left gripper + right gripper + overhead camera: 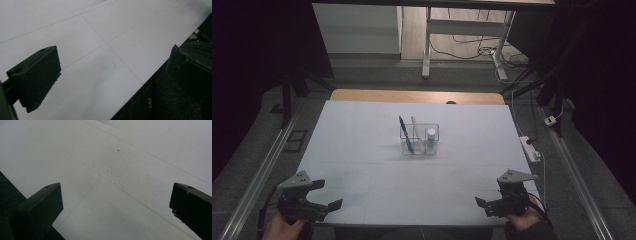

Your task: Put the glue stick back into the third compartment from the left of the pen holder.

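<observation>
A clear plastic organiser (419,138) stands in the middle of the white table (362,150). A blue pen (406,134) leans in its left part, a white stick (417,127) leans in the middle, and a white tube with a green band (431,140) stands at the right. My left gripper (326,195) hovers open at the table's near left corner, nothing between its jaws. My right gripper (486,201) is open at the near right corner, also empty. In the left gripper view the jaws (110,75) stand wide apart over bare white surface; likewise in the right gripper view (116,207).
The white table's near edge (140,85) borders dark floor. A power strip (530,148) and cables lie on the floor at the right. A white desk frame (462,30) stands beyond the table. Metal rails (267,165) run along both sides.
</observation>
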{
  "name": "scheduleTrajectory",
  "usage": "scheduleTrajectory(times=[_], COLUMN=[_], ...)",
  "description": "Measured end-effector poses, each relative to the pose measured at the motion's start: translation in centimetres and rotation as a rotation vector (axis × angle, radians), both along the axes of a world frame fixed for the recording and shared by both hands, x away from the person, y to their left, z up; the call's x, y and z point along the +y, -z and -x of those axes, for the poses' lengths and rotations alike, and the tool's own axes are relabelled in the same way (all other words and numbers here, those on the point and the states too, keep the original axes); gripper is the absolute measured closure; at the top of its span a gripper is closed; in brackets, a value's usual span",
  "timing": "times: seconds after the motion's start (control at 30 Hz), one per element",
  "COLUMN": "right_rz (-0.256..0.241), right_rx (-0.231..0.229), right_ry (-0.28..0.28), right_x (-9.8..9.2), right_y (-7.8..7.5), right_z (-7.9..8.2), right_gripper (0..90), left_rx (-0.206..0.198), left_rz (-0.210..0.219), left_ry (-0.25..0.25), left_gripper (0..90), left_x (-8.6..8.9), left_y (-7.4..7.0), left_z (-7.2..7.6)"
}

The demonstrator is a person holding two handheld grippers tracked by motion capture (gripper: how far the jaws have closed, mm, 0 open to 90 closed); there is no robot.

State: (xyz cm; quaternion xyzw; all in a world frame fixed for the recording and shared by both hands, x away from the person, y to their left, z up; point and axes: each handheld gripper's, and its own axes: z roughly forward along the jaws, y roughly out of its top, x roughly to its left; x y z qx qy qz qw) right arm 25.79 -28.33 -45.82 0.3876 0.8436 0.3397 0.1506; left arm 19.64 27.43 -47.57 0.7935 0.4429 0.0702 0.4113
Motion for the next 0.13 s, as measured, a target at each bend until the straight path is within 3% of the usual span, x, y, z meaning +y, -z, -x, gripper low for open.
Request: scheduleTrajectory(times=[0.13], right_rz=[0.003], right_rx=[-0.003], right_ry=[0.011], right_x=[-0.10], right_y=[0.06], right_z=[0.01], right_gripper=[0.0], left_rx=[0.005], left_rz=[0.002], left_ry=[0.004], left_gripper=[0.0], left_x=[-0.08], left_y=[-0.02], left_z=[-0.16])
